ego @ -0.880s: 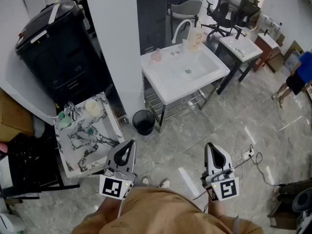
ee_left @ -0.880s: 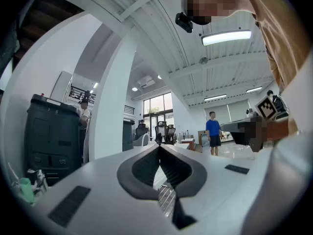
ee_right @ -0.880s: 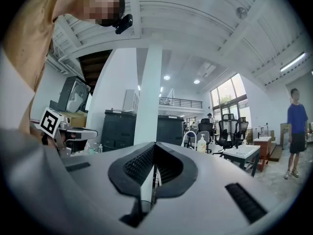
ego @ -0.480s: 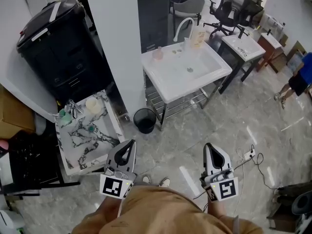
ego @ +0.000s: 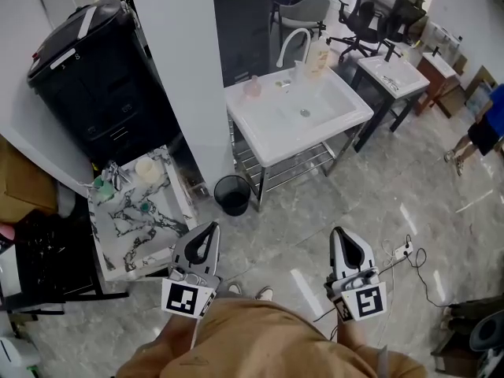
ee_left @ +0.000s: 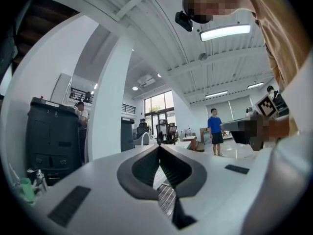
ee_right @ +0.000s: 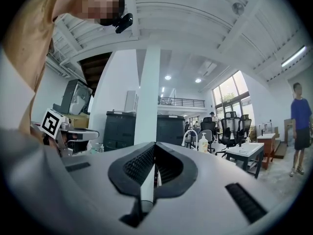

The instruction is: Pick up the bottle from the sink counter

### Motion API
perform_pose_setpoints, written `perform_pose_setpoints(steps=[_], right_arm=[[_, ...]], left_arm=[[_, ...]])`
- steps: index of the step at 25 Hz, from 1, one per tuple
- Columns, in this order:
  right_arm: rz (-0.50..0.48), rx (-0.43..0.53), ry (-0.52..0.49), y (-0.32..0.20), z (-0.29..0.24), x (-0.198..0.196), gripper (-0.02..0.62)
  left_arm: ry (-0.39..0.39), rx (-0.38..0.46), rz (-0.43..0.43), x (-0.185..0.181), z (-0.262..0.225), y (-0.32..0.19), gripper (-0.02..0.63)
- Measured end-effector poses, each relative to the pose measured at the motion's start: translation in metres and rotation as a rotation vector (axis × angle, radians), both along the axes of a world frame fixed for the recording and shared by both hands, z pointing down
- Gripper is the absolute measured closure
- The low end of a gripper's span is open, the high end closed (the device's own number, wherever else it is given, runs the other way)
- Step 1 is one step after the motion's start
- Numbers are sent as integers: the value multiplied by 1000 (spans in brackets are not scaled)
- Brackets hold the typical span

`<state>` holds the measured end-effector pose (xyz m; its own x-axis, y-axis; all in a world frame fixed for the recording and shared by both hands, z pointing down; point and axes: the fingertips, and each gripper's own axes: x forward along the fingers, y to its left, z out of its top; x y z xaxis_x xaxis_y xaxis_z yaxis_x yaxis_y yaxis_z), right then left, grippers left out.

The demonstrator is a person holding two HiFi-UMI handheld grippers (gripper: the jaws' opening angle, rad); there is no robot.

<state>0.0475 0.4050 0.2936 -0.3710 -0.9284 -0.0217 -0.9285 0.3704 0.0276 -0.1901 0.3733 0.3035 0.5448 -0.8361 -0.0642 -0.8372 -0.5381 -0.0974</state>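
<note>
A pale pump bottle (ego: 317, 57) stands at the back rim of the white sink (ego: 346, 124), right of the curved faucet (ego: 288, 46). A small pink bottle (ego: 252, 87) stands at the sink's back left corner. The pump bottle (ee_right: 204, 143) also shows far off in the right gripper view, next to the faucet (ee_right: 188, 137). My left gripper (ego: 211, 228) and right gripper (ego: 340, 233) are held low near my body, several steps from the sink. Both point level, shut, with nothing between the jaws. In their own views the left gripper (ee_left: 159, 148) and right gripper (ee_right: 155, 145) show tips that meet.
A white pillar (ego: 177, 69) stands left of the sink, with a black waste bin (ego: 232, 195) at its foot. A marble-patterned basin (ego: 118, 250) with small items is at the left, and a large black cabinet (ego: 94, 69) behind it. A second white sink (ego: 390, 73), office chairs (ego: 370, 14), a person in blue (ego: 484, 124) and a floor cable (ego: 402, 250) are at the right.
The head view has drifted slightly, so the sink sits a little further left. Both grippers keep their place and stay shut.
</note>
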Motion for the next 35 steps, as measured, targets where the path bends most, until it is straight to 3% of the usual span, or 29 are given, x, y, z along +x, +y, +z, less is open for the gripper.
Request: perform_pose_setpoints(steps=[3,13,24,35], right_arm=[[-19,10,-34,-2,-3,5,591],[-42,4,18,-7,11,23,591],[-36,-24,14,-32,24,41,591],[4,-45,44,-128,31,46,591]], left_arm=[[-3,-6,-5,6,3,-4,603],[-5,18,-66,20,10,-21,604],[-22,-4,-41,44,22,-50,603],[-4,-22,24,57,34,-161,603]])
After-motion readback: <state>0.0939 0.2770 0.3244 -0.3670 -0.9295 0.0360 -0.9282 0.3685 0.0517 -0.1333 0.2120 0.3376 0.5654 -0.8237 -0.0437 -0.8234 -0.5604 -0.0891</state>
